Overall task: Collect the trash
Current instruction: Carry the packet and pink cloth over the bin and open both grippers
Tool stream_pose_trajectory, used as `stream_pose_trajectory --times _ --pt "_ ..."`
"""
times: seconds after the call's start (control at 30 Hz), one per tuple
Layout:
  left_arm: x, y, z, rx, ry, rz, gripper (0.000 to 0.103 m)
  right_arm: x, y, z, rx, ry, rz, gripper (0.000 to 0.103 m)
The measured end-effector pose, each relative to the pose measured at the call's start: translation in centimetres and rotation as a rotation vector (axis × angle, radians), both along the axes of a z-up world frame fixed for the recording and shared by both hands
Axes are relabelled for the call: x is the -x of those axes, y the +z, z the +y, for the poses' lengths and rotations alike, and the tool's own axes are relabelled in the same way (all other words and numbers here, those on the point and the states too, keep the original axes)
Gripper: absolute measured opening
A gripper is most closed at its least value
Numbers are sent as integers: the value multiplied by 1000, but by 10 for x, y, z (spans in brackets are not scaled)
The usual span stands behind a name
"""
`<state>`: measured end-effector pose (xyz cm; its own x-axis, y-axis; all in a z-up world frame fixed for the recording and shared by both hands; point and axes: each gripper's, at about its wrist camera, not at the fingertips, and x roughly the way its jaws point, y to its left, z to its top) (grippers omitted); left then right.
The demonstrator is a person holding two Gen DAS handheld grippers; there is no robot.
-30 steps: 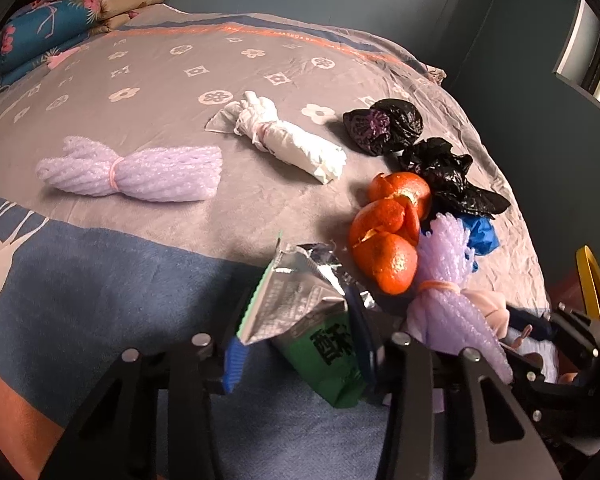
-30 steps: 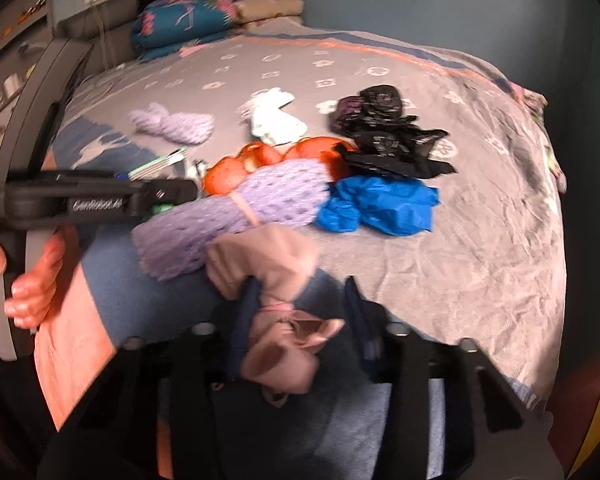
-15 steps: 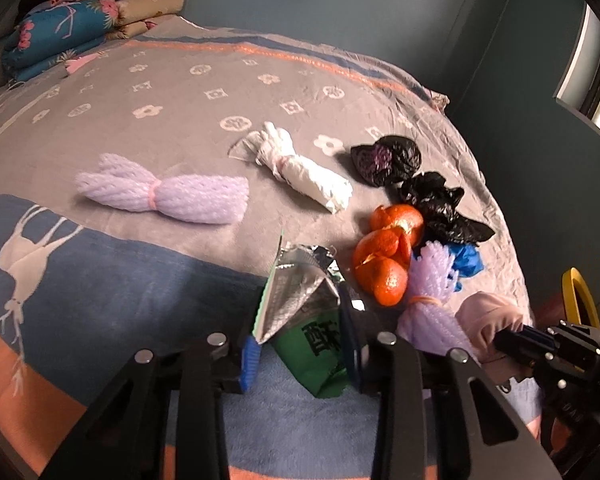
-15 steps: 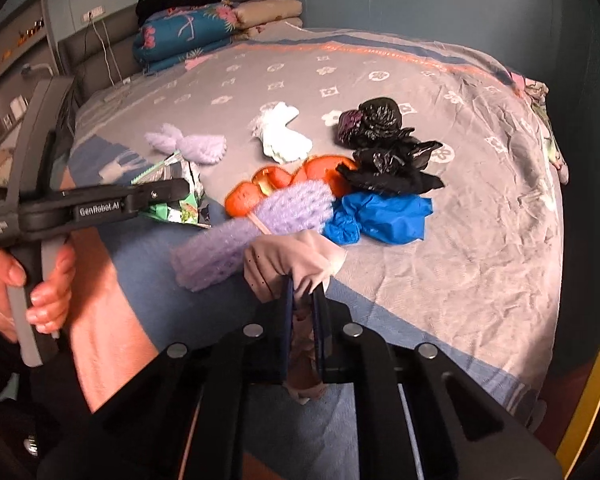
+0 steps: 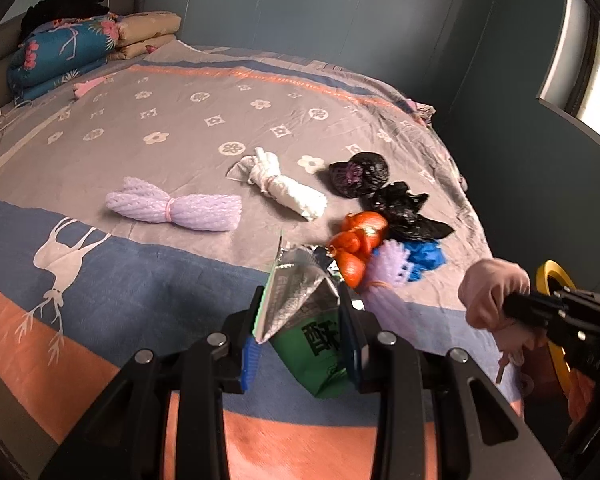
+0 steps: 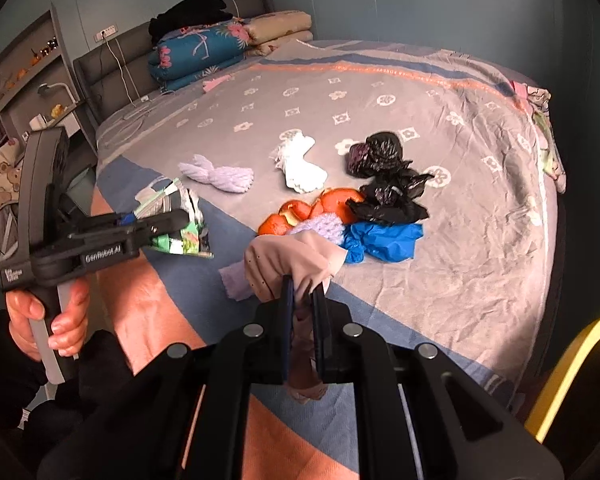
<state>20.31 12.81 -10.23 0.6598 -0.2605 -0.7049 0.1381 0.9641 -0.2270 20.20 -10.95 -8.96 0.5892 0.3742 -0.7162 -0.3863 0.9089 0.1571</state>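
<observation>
My left gripper [image 5: 300, 314] is shut on a green and silver snack bag [image 5: 296, 304], held clear of the bed [image 5: 180, 120]; the bag [image 6: 180, 236] and that gripper [image 6: 160, 220] also show at the left of the right wrist view. My right gripper [image 6: 303, 292] is shut on a tied pale pink bundle [image 6: 292, 256], lifted above the bedspread; the bundle [image 5: 492, 292] shows at the right of the left wrist view. On the bed lie a purple foam net [image 5: 176, 210], a white bundle [image 5: 288, 188], black bags [image 5: 404, 212], orange peels [image 5: 360, 240], a blue bag [image 5: 424, 254] and a second foam net [image 5: 388, 276].
Folded quilts [image 5: 68, 52] are stacked at the head of the bed. A yellow rim [image 5: 556, 276] stands off the bed's right edge, also seen as a yellow rim [image 6: 572, 364] in the right wrist view. A person's hand [image 6: 48, 320] holds the left gripper's handle. Shelves [image 6: 28, 64] stand beyond the headboard.
The right gripper closed on the pink bundle and lifted it off the bed. The left gripper tightened on the snack bag and rose with it; the bed now looks farther away.
</observation>
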Motion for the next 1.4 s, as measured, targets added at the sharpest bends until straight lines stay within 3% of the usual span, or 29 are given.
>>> stream_pose_trajectory --times 0.93,1.4 --pt "62 72 -86 -20 -98 -119 32 64 75 -96 -100 -126 -119 9" --pt "80 106 -141 24 -180 -166 32 93 101 -154 -134 -227 -181 9"
